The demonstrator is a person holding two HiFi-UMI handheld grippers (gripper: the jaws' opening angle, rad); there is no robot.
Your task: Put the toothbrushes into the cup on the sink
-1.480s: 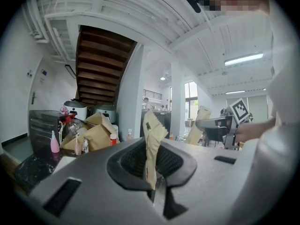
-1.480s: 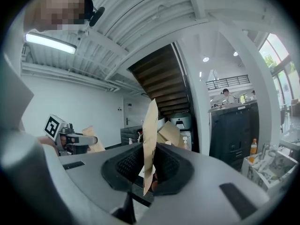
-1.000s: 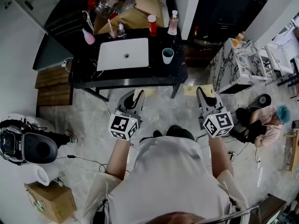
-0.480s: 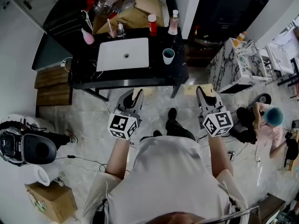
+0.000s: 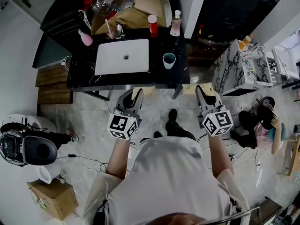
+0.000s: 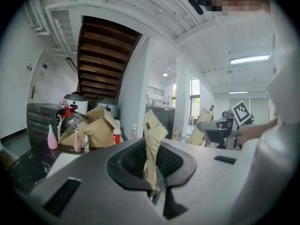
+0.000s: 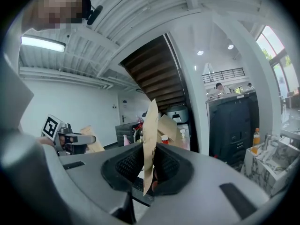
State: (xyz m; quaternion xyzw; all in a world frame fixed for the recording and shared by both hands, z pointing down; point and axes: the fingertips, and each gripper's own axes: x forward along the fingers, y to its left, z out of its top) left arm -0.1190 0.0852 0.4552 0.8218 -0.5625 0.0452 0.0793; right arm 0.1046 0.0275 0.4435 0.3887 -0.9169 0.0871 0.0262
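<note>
Seen from the head view, the person faces the black sink counter (image 5: 180,74) and holds both grippers short of its near edge. The left gripper (image 6: 152,168) has its jaws pressed onto the left kraft-paper packet (image 6: 151,135), which stands upright between the pads with its serrated top above them. The right gripper (image 7: 147,170) pinches the right kraft-paper packet (image 7: 150,130), upright and edge-on. The contents of both packets are hidden. The teal cup (image 5: 168,60) stands upright on the counter just right of the white basin (image 5: 123,56). A red-capped bottle (image 5: 153,25) and a clear pump bottle (image 5: 176,22) stand behind it. A pink bottle (image 5: 85,37) and an open cardboard box (image 5: 136,8) are at the far left.
</note>
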